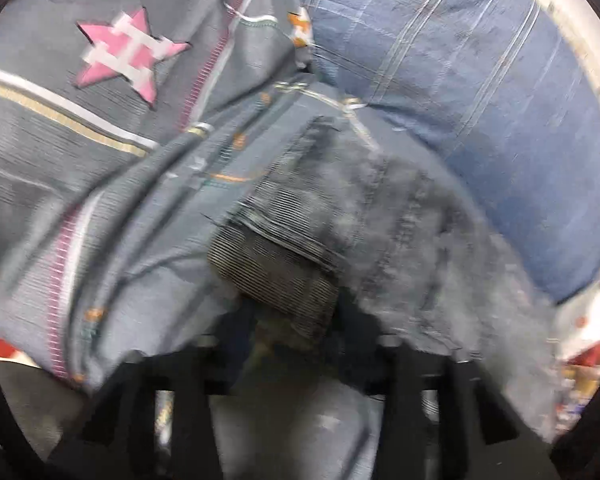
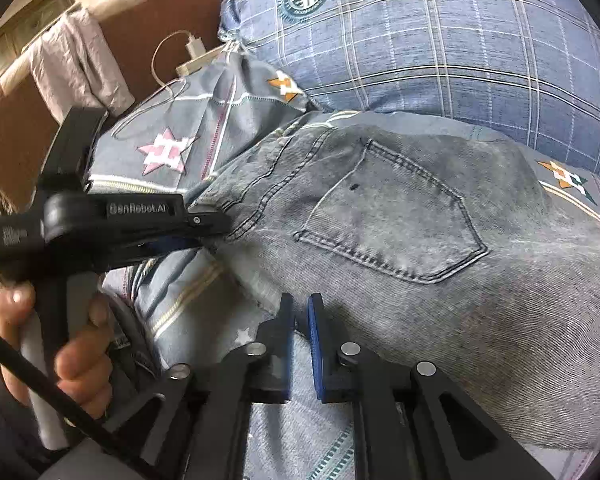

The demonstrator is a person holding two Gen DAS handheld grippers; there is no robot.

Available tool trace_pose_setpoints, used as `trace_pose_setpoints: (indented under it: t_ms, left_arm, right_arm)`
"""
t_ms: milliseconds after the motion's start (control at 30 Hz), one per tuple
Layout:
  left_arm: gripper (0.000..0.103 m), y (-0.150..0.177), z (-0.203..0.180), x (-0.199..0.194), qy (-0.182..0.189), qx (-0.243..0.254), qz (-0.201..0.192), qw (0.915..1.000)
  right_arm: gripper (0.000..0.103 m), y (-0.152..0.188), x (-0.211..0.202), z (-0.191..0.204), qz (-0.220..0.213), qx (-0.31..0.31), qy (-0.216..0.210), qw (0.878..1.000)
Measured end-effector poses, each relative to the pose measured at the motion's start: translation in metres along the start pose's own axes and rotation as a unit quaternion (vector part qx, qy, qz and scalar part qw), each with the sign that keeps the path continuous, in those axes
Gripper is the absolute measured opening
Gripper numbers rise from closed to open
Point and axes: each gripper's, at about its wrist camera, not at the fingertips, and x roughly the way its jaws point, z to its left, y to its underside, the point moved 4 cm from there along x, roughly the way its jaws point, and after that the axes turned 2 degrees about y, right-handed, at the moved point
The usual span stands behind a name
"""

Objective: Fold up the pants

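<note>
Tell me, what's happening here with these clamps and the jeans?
A person is folding grey jeans on a bed, holding a two-finger gripper in each hand. The right gripper is pinched shut on the denim's near edge. The left gripper, gripped by a hand, bites the jeans' edge farther over. A blue checked pillow lies behind.
</note>
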Motion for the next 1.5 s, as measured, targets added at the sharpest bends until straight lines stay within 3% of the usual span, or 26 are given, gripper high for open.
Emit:
trace_pose_setpoints:
  t_ms: [67,133,167,200,267,333,433,500,567,633,733,867,1033,1200,1300,1367,1500]
  left_arm:
    - [0.044,0.005,-0.002,0.014,-0.013,0.001,0.03,0.9995]
    - [0.046,0.006,-0.002,0.014,-0.018,-0.001,0.025,0.9995]
    - [0.046,0.005,-0.005,0.009,-0.019,0.003,0.012,0.9997]
    - [0.047,0.004,-0.008,0.003,-0.021,0.011,-0.005,0.9997]
    - [0.049,0.004,-0.011,-0.008,-0.037,0.027,-0.036,0.9983]
    - [0.05,0.003,-0.015,-0.017,-0.065,0.043,-0.067,0.9947]
    - [0.052,0.0,-0.021,-0.026,-0.077,0.057,-0.101,0.9902]
    - [0.053,0.0,-0.028,-0.033,-0.066,0.069,-0.119,0.9884]
    - [0.062,0.004,-0.038,-0.037,-0.052,0.09,-0.126,0.9865]
    - [0.066,0.01,-0.053,-0.034,-0.036,0.121,-0.125,0.9842]
    - [0.067,0.021,-0.075,-0.021,-0.022,0.163,-0.106,0.9806]
    - [0.071,0.043,-0.099,-0.018,-0.009,0.208,-0.1,0.9729]
    - [0.072,0.071,-0.127,-0.019,0.001,0.254,-0.092,0.9628]
    - [0.072,0.082,-0.157,-0.028,0.024,0.283,-0.084,0.955]
    - [0.078,0.089,-0.176,-0.03,0.042,0.293,-0.085,0.9513]
    - [0.078,0.095,-0.189,-0.023,0.051,0.295,-0.079,0.9509]
    - [0.078,0.11,-0.216,-0.004,0.059,0.311,-0.051,0.9472]
  right_arm:
    - [0.012,0.007,0.014,-0.01,0.024,0.028,-0.014,0.999]
    - [0.015,0.001,0.006,-0.012,0.022,0.037,-0.024,0.999]
    - [0.03,-0.006,-0.005,-0.014,0.012,0.043,-0.022,0.999]
    - [0.055,-0.012,-0.02,-0.018,-0.009,0.052,-0.02,0.998]
    - [0.079,-0.025,-0.06,-0.034,-0.062,0.084,-0.021,0.994]
    - [0.08,-0.026,-0.09,-0.055,-0.093,0.121,-0.026,0.988]
    - [0.08,-0.011,-0.117,-0.092,-0.12,0.183,-0.019,0.976]
    - [0.08,0.007,-0.124,-0.123,-0.126,0.231,-0.006,0.965]
    - [0.08,0.022,-0.123,-0.148,-0.117,0.278,0.0,0.953]
    - [0.08,0.026,-0.125,-0.161,-0.122,0.312,-0.015,0.942]
    - [0.08,0.025,-0.122,-0.167,-0.122,0.323,-0.02,0.938]
    - [0.08,0.028,-0.115,-0.165,-0.099,0.322,0.007,0.941]
    - [0.08,0.037,-0.129,-0.176,-0.084,0.34,0.053,0.935]
    - [0.1,0.025,-0.178,-0.203,-0.096,0.315,0.132,0.935]
    - [0.1,0.032,-0.188,-0.222,-0.101,0.294,0.156,0.938]
    - [0.1,0.053,-0.188,-0.241,-0.12,0.329,0.16,0.923]
    - [0.1,0.071,-0.181,-0.273,-0.09,0.373,0.17,0.907]
